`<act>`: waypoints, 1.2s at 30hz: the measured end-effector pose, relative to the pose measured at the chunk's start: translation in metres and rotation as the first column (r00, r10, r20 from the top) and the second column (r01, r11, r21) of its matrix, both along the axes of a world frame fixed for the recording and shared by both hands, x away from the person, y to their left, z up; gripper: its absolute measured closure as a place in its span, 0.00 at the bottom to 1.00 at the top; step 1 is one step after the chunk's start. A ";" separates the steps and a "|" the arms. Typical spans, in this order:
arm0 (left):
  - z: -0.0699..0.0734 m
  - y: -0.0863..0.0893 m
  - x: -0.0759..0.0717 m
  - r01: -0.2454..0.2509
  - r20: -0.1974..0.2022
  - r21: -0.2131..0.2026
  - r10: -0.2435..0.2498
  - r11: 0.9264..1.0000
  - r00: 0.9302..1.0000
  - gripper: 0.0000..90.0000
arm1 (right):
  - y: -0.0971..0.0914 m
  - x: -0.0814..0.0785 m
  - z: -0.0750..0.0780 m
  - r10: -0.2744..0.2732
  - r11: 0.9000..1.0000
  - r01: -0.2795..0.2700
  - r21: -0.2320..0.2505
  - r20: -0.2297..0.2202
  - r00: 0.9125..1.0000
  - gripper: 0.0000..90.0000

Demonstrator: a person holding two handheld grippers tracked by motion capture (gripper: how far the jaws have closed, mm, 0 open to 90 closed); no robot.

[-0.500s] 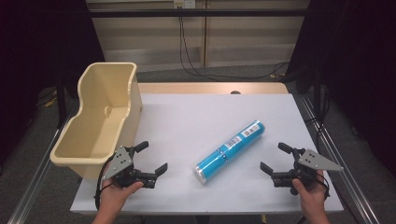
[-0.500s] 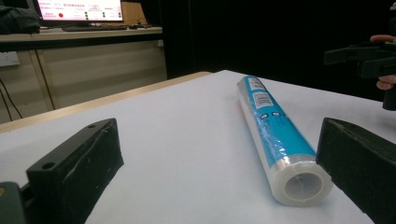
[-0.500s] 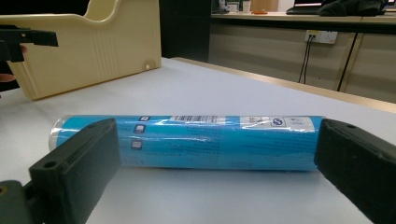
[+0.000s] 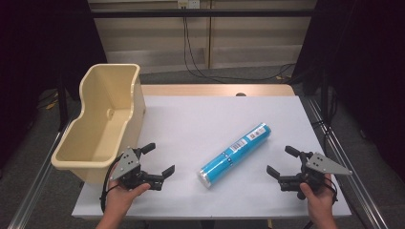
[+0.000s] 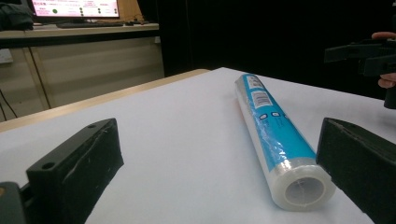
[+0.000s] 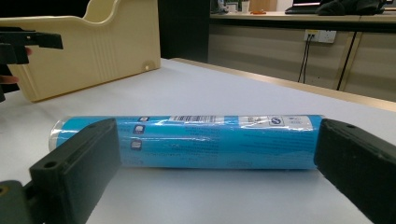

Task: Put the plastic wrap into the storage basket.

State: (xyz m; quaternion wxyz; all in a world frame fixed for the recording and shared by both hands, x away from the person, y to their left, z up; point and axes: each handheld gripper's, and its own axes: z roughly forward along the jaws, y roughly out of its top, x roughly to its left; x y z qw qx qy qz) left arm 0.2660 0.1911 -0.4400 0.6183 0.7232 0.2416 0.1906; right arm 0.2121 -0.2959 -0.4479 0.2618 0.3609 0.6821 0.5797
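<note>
bin (image 4: 71, 155): nothing inside | roll (image 4: 235, 148): on table beside it | hand-held grippers: both wide open, holding nothing

A blue roll (image 4: 235, 155) wrapped in clear film, with a white barcode label, lies on its side on the desk (image 4: 191, 124), slanting from the near edge toward the far right corner.

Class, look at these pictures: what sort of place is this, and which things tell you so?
Probably a lab or workshop test bench. A white table carries just a blue roll and a cream tub; cables hang behind it, and a desk with a lit screen stands beyond.
</note>
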 end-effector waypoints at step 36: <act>0.007 -0.062 0.035 0.068 -0.028 -0.012 -0.068 0.998 0.997 0.01 | -0.002 -0.001 0.000 -0.003 1.000 0.004 0.008 -0.003 1.000 0.00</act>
